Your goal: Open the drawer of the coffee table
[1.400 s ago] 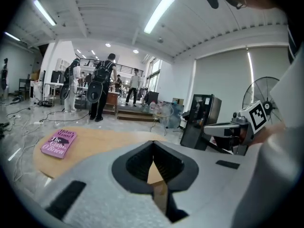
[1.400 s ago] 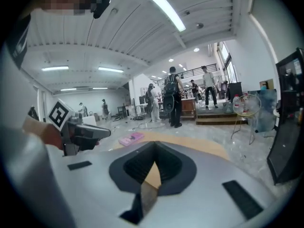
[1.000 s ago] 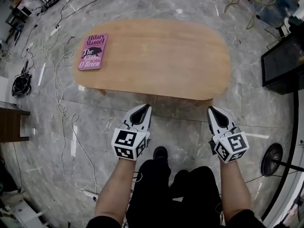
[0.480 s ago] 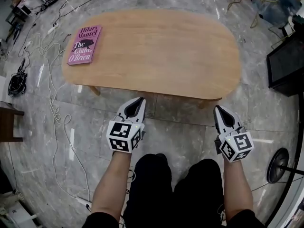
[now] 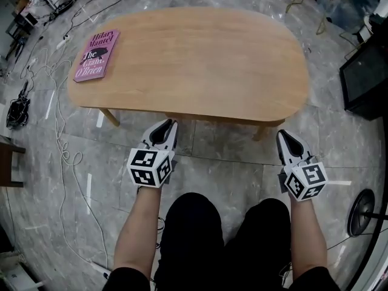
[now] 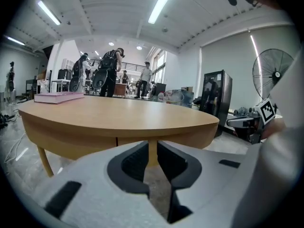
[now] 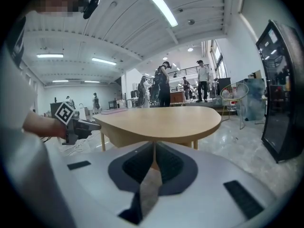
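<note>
The oval wooden coffee table [image 5: 200,59] stands in front of me. Its near apron [image 5: 212,119] shows a vertical seam [image 6: 116,140] in the left gripper view; no drawer is pulled out. My left gripper [image 5: 167,126] hovers just short of that near edge, left of the middle. Its jaws [image 6: 153,145] are opening, a narrow gap between them and nothing in it. My right gripper [image 5: 284,136] hangs off the table's right front, by a leg. Its jaws [image 7: 154,145] stand almost together and empty, just starting to part.
A pink book [image 5: 96,56] lies on the table's far left corner. Cables [image 5: 60,132] trail over the marble floor at the left. A black cabinet [image 5: 367,71] and a fan base [image 5: 364,214] stand at the right. People [image 6: 109,75] stand far behind.
Both grippers have sunk and come closer to the table's near edge. The table now fills more of the head view.
</note>
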